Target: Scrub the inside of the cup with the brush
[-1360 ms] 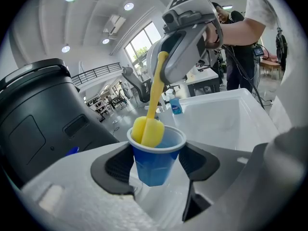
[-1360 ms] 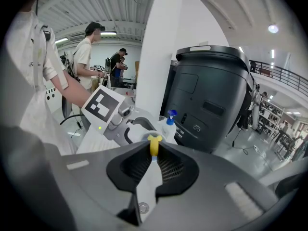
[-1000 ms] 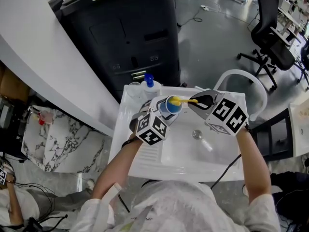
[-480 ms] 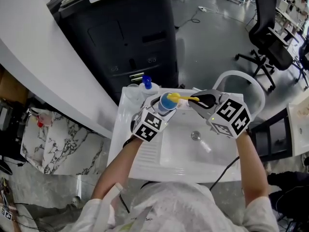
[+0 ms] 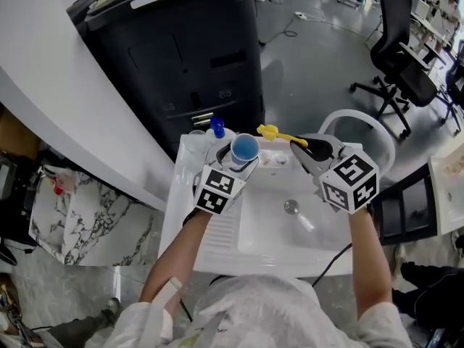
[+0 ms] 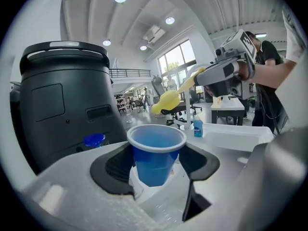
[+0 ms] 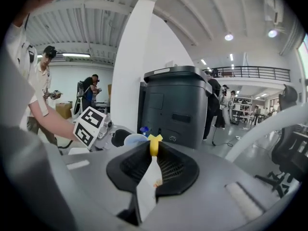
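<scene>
Since the blue cup [image 5: 244, 149], pinched mid-wall in my left claw [image 5: 241, 162] above the sink [image 5: 210, 246], looks thin, light and crushable, I'd squeeze it only gently; my right claw [image 5: 310, 149] clamps the stiff yellow brush [image 5: 275, 133] by its handle, head near the rim, outside.

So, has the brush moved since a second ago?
Yes. The brush has come out of the cup; its yellow head now sits farther from the sink drain, toward the back rim.
</scene>
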`<state>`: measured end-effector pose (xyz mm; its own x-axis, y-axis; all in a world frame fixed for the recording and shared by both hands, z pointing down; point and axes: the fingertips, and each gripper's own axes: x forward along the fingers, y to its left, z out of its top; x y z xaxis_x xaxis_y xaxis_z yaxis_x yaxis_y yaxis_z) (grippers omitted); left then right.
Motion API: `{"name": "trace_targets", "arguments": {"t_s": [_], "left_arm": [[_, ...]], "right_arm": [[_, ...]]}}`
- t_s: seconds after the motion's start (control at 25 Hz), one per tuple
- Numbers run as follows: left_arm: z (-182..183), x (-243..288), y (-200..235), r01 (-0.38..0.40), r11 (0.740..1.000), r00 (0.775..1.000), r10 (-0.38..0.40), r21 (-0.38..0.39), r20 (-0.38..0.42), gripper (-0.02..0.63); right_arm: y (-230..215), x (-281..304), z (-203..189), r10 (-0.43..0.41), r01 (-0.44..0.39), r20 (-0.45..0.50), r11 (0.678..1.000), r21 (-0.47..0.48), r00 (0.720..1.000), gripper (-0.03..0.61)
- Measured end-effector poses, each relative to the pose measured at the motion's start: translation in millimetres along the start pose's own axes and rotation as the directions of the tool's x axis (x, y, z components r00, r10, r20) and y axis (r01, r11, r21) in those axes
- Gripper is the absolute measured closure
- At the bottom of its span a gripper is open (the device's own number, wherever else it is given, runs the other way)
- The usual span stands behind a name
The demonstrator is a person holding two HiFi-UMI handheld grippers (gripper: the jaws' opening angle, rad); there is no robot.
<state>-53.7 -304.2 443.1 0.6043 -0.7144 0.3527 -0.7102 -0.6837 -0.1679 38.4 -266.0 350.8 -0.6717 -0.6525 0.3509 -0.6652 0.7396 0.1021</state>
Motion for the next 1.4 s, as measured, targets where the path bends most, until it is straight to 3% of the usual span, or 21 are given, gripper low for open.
{"name": "trace_targets", "arguments": {"t_s": [0.28,0.6,1.4], "left_arm": [[20.0,-11.4,16.3,-0.068,0.995,0.996,0.072,-0.073,0.056,0.314],[26.8,-21.7,26.1,-0.114,0.986,0.988,0.125,-0.124,0.085,0.314],[23.8,-24.1,24.6,-0.115,0.985,0.988,0.127,-0.133,0.086,0.314]], "right_arm": [[-17.0,-5.6,-2.9,-0.140,0.136,0.074,0.989,0.059,0.987,0.545],[-37.5,-19.3,-16.1,-0.275,0.249,0.128,0.950,0.187,0.953,0.545],[-37.2,-24.5,-16.1,-0.308,0.273,0.152,0.939,0.211,0.939,0.545]]}}
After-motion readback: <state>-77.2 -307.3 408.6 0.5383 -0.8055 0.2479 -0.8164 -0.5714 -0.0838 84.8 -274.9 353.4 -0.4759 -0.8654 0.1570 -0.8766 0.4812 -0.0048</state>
